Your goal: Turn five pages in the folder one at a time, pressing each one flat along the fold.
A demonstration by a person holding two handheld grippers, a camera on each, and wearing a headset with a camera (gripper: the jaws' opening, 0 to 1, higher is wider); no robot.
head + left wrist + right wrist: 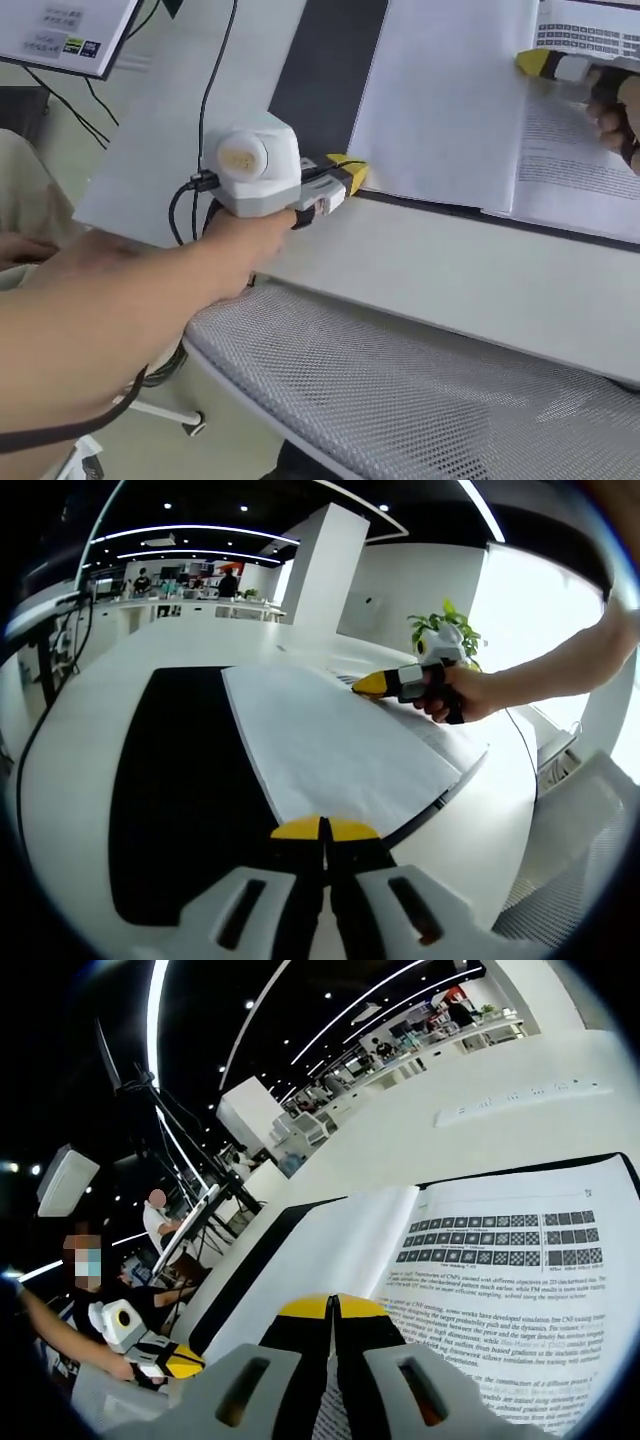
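White page [440, 100] cut off, perhaps lifted

Cannot follow the folder [325, 70] past the top and right edges of the head view; of the right gripper [532, 62] see there just yellow tips and part of a hand [618, 120], the rest cut by the right edge. Cannot tell whether the left gripper [352, 172], jaws together at the near corner of the white page [440, 100], pinches the paper or only touches it, since the tips cover that corner in the left gripper view too. Cannot read the print on the right page [575, 170]: too small in the head view, blurred and partly behind the jaws in the right gripper view.
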